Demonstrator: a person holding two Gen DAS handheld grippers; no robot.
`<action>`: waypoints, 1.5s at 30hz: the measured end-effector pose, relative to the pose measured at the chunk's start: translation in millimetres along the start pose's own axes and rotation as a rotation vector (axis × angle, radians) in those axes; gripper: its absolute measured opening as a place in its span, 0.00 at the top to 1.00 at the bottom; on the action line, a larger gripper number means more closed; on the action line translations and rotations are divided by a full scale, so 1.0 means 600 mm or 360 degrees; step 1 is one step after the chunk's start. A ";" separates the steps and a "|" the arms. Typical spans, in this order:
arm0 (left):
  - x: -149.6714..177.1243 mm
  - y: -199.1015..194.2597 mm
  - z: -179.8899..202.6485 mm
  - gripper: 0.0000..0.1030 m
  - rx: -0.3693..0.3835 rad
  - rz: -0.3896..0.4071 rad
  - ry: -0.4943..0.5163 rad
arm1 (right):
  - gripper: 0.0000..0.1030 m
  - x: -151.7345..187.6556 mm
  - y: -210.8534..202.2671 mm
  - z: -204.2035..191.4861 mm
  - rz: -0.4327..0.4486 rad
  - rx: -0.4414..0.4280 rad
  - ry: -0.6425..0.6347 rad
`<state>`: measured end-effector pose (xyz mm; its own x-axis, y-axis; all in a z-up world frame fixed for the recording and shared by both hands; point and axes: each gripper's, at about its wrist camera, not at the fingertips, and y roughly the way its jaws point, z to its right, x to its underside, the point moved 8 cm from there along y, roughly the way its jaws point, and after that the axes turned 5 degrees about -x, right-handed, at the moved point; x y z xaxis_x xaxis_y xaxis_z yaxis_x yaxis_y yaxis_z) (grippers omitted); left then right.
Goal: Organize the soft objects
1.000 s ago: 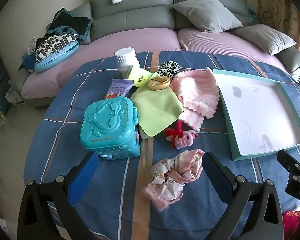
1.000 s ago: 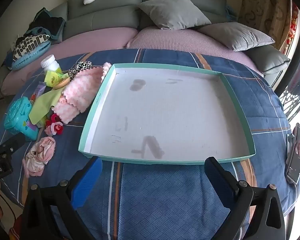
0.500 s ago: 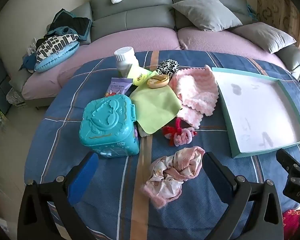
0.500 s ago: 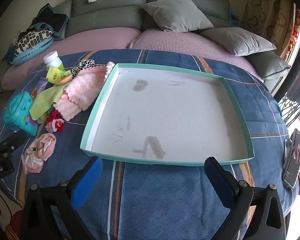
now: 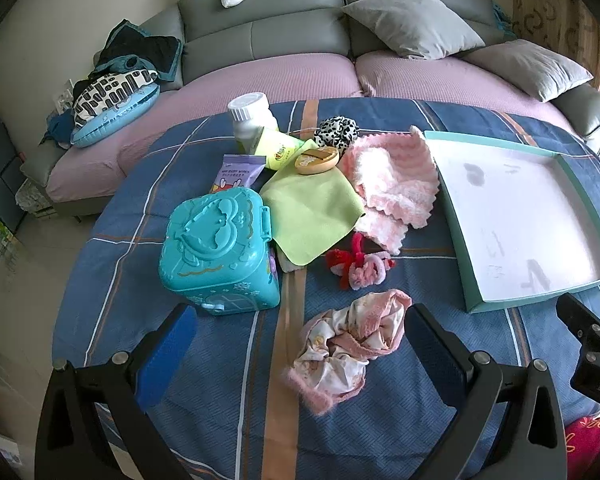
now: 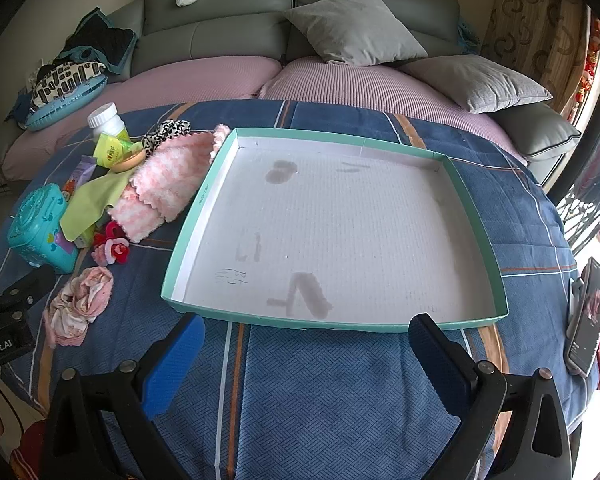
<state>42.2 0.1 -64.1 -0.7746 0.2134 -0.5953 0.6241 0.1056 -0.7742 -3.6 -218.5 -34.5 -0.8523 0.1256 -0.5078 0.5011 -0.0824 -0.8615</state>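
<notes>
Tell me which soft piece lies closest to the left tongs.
The crumpled pale pink printed cloth, lying directly between the open left tongs. The red-and-pink hair tie, green cloth and fluffy pink towel all sit farther back.

Both views are being lit softly by daylight entering from the right. Edges are being bent and darkened by fisheye distortion.

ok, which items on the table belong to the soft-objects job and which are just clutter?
Job: crumpled pink cloth, pink fuzzy towel, green cloth, leopard scrunchie, pink-red hair ties, teal tray.
Clutter: teal toy case, white bottle, wipes pack, phone.
</notes>
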 end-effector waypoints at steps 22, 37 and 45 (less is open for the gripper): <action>0.001 0.002 0.002 0.00 -0.0004 -0.0012 0.0010 | 0.00 0.001 0.000 -0.001 0.0001 0.0001 -0.0002; 0.003 0.007 0.008 0.00 0.0013 -0.0036 0.0021 | 0.00 0.001 -0.001 -0.002 0.0002 0.0003 -0.0003; 0.005 0.011 0.007 0.00 0.0029 -0.0051 0.0016 | 0.00 0.001 -0.002 -0.003 0.0000 0.0003 -0.0010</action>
<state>43.7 -2.9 -72.2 -0.7932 0.2198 -0.5679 0.5968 0.0947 -0.7968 -4.3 -216.8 -33.9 -0.8530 0.1195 -0.5080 0.5010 -0.0845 -0.8613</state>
